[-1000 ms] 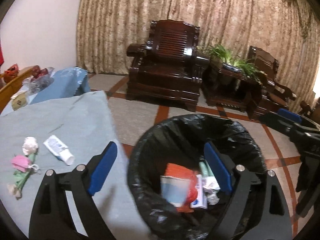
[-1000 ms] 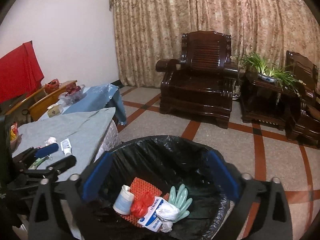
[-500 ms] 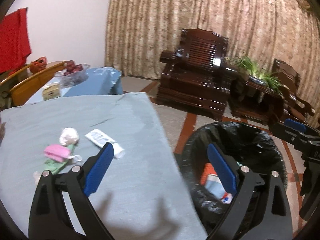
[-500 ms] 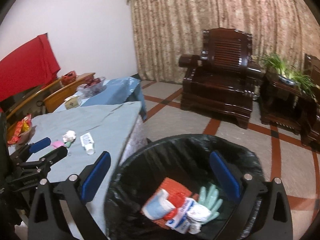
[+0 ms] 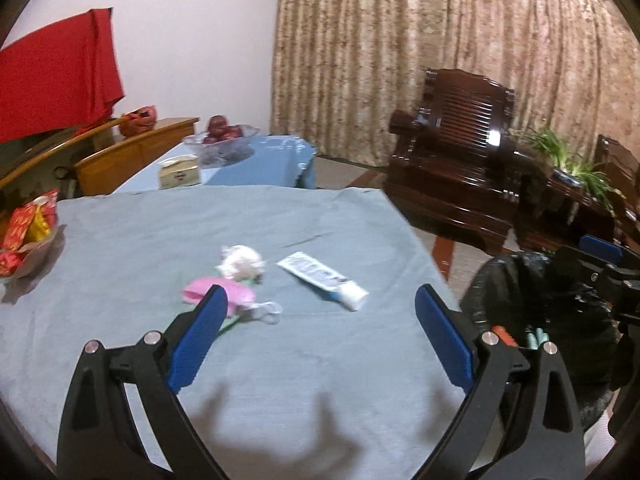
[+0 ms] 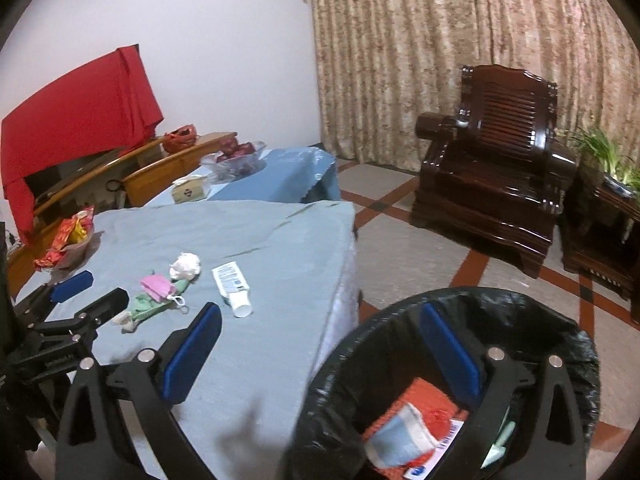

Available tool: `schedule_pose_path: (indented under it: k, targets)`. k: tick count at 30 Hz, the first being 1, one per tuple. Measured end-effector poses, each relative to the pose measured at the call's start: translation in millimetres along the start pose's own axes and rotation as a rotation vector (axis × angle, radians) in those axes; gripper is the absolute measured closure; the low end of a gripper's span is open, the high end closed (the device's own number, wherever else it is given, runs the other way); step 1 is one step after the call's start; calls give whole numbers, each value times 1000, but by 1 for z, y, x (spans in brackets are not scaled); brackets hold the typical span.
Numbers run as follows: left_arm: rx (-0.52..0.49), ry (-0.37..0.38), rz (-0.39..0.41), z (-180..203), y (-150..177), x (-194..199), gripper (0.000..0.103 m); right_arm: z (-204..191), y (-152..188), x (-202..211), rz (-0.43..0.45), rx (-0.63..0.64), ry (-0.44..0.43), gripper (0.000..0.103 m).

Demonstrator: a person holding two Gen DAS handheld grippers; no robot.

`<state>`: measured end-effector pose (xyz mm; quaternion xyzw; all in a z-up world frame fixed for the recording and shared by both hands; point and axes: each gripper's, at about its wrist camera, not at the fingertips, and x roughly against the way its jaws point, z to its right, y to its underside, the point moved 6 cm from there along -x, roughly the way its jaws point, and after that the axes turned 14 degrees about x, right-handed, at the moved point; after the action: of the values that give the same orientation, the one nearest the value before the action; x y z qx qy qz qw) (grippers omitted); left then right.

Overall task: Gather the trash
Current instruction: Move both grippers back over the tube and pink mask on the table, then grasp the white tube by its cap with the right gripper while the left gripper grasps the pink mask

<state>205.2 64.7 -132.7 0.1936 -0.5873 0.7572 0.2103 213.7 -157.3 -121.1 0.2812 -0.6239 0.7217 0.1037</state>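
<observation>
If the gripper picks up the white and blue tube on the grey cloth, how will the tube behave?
The white and blue squeeze tube looks flattened toward its far end, so it is probably soft and would dent between the pads. It lies flat on the grey tablecloth, so rolling seems unlikely. Its white cap looks stiffer, likely a firmer place to grasp.

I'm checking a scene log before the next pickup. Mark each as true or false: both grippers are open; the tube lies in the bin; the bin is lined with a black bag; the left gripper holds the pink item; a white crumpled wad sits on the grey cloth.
1. Both the left gripper and the right gripper are open. True.
2. The tube lies in the bin. False: it lies on the grey cloth.
3. The bin is lined with a black bag. True.
4. The left gripper holds the pink item. False: it holds nothing.
5. A white crumpled wad sits on the grey cloth. True.
</observation>
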Motion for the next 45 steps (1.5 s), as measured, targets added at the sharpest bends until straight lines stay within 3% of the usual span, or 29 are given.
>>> schedule_pose_path:
  k: [13, 22, 29, 37, 45]
  targets:
    - [74, -165, -5, -96, -2, -19, 11, -55, -15, -49, -8, 23, -73, 6]
    - [112, -228, -58, -139, 8, -54, 11, -88, -16, -99, -46, 68, -80, 8]
    - [111, -233, -110, -149, 19, -81, 19, -98, -10, -134, -94, 83, -89, 12]
    - [128, -226, -148, -154, 25, -98, 20, -103, -6, -162, -131, 94, -96, 14]
    - [154, -194, -89, -138, 11, -85, 20, -105, 0, -193, -185, 104, -90, 24]
